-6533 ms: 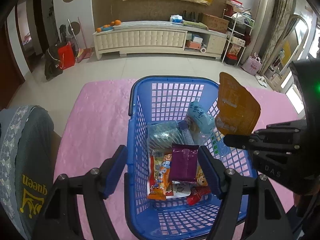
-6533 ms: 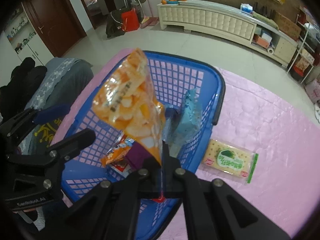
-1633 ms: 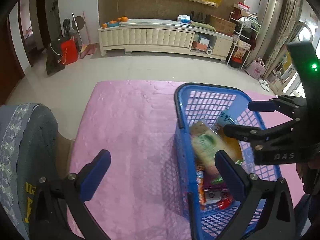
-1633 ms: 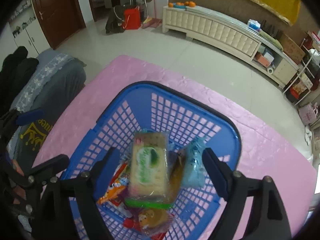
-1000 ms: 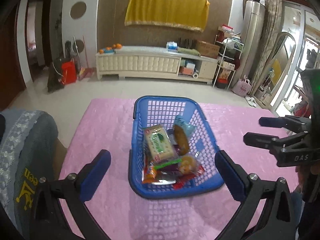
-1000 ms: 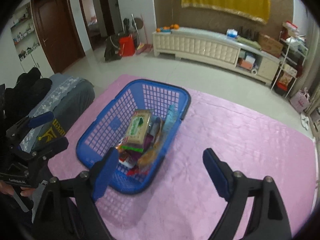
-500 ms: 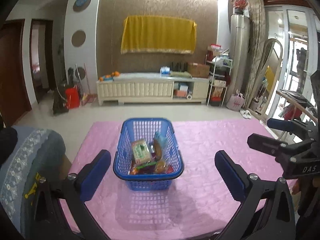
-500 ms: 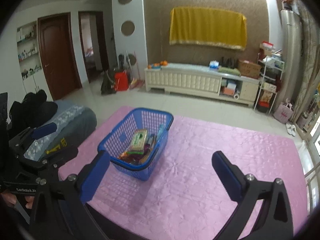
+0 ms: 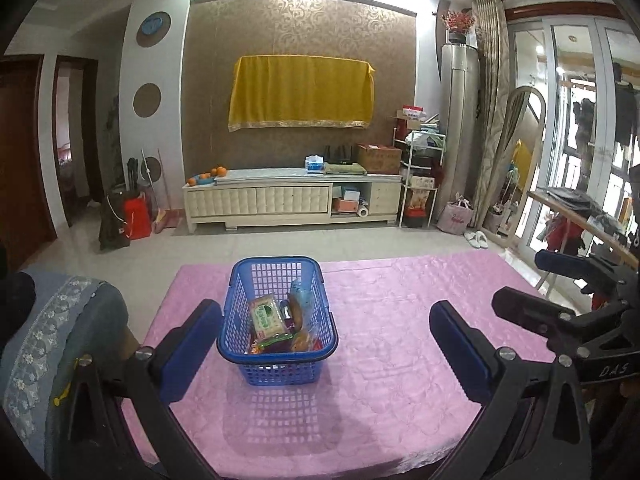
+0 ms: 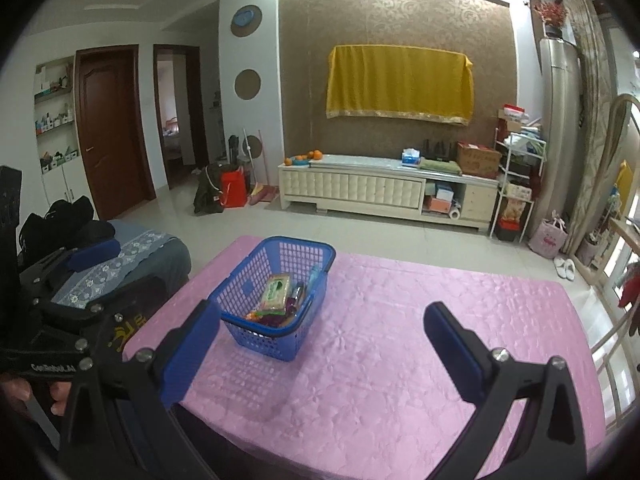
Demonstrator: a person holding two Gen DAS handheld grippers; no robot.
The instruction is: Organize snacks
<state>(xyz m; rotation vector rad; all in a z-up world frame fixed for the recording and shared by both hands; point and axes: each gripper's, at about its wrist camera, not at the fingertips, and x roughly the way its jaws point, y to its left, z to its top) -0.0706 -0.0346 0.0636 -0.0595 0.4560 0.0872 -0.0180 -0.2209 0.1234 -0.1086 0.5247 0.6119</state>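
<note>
A blue plastic basket (image 9: 240,300) stands on the pink tablecloth (image 9: 384,320) and holds several snack packets, with a green-and-cream cracker pack (image 9: 267,315) on top. It also shows in the right wrist view (image 10: 248,288), with the cracker pack (image 10: 275,291) inside. My left gripper (image 9: 326,352) is open and empty, held back above the table's near edge. My right gripper (image 10: 320,350) is open and empty, also pulled back; it shows at the right in the left wrist view (image 9: 560,292).
A grey-blue covered seat (image 9: 52,340) sits left of the table. Beyond the table are tiled floor, a white TV cabinet (image 9: 292,200), a red bag (image 9: 136,218) and shelving (image 9: 420,176) at the right.
Both grippers have pulled back and up from the basket, so it looks smaller and farther. The last packets lie in the basket; both grippers stay open.
</note>
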